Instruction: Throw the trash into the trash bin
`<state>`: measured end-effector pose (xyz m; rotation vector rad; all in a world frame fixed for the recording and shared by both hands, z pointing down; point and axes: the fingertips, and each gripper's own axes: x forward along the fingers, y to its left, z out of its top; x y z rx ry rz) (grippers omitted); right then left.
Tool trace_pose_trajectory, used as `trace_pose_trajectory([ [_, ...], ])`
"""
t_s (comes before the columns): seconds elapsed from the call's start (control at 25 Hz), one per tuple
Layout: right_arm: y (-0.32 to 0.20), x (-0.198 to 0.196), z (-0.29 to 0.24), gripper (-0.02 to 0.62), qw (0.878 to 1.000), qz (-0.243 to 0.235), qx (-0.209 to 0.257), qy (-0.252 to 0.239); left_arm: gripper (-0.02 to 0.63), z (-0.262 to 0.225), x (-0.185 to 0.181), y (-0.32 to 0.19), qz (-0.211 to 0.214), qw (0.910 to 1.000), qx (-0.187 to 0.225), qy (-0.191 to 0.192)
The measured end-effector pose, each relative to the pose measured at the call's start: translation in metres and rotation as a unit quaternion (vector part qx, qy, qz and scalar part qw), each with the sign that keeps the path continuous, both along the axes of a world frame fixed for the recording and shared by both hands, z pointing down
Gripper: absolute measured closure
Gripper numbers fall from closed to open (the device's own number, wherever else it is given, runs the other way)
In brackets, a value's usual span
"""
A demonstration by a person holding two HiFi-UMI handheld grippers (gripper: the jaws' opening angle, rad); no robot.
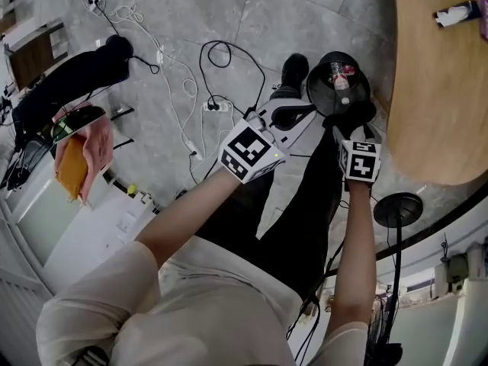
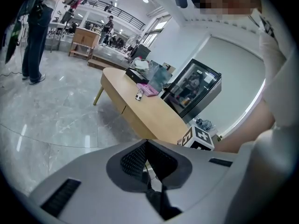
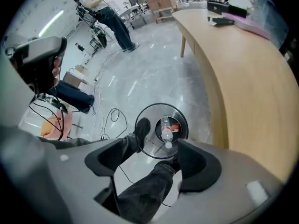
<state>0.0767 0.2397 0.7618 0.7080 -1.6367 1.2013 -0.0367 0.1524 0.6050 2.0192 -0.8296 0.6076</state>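
Trash [image 3: 168, 130] is already in the bin [image 3: 161, 104]: a clear plastic bottle [image 3: 166, 133] lies inside with a red piece [image 3: 175, 128] beside it. I see both straight below my right gripper [image 3: 159, 146], framed in the gap between its jaws. Those jaws stand wide apart with nothing between them, and the gripper points steeply down at the bin from above.

A dark shoe [image 3: 141, 128] rests against the bin's rim, on the left-jaw side. A trouser leg [image 3: 145, 190] runs under the gripper toward me. The wooden table [image 3: 243, 64] curves past on the right-jaw side, its edge near the bin.

My left gripper [image 2: 145, 143] has its jaws pressed together at the tips, and I can make out nothing between them. It looks out across the room, where the same table stretches ahead of its tips. From the head view it sits just left of the right gripper, and its tip shows just beside the bin's rim. Cables [image 1: 217, 52] trail over the floor [image 1: 267, 14] beyond both tools.
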Motion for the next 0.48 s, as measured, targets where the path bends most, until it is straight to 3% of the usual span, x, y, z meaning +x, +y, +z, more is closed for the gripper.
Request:
trace_pose_trajectory([
  [0.2,-0.026,0.01,-0.038,0.256,0.998,0.037,0.041,-0.003,0.6,-0.021,0.008,-0.004,0.007,1.0,0.005,0.0],
  [0.48,-0.075,0.04,-0.078,0.256,0.993,0.078,0.085,-0.001,0.6,-0.044,0.027,-0.013,0.016,0.9997,0.015,0.008],
])
